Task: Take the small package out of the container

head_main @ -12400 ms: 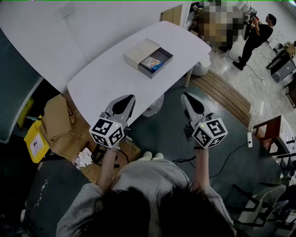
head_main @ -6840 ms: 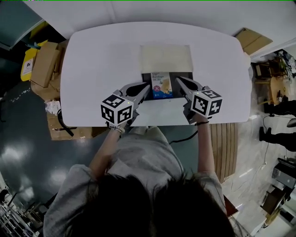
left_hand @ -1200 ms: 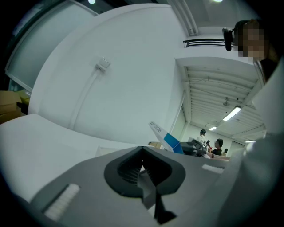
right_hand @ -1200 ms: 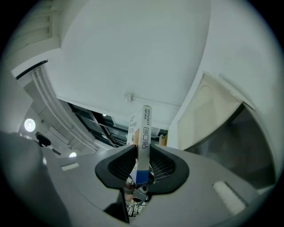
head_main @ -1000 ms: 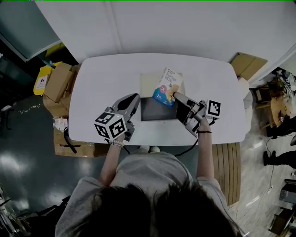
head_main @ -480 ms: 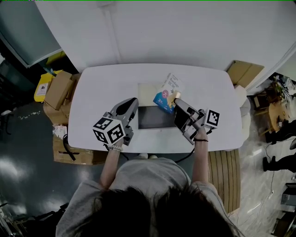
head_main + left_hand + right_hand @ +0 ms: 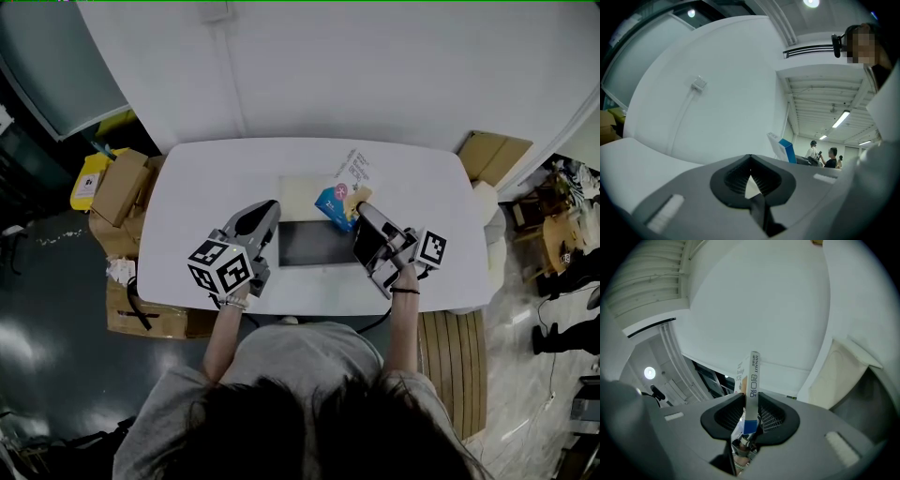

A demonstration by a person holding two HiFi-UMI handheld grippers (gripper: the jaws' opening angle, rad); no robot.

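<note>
The small package (image 7: pixel 339 192), white with a blue end, hangs in the air above the table, my right gripper (image 7: pixel 362 210) shut on its lower edge. The right gripper view shows that package (image 7: pixel 752 380) edge-on and upright, pinched between the dark pads (image 7: pixel 771 418) of the right gripper (image 7: pixel 750 423). Below it the dark container (image 7: pixel 314 246) lies open with nothing in it, and its cream lid (image 7: pixel 298 190) sits just behind. My left gripper (image 7: pixel 262 217) hovers at the container's left side, jaws shut and holding nothing. In its own view the left gripper (image 7: pixel 750 187) faces the white wall.
The white oval table (image 7: pixel 206 187) stands against a white wall. Cardboard boxes (image 7: pixel 117 187) and a yellow item (image 7: pixel 89 173) lie on the floor at left, another box (image 7: pixel 489 155) at right. A slatted wooden board (image 7: pixel 452 352) lies beside the person's right arm.
My right gripper has lifted the package a little higher and tilted it more upright. The left gripper rose slightly too. The container stayed put.
</note>
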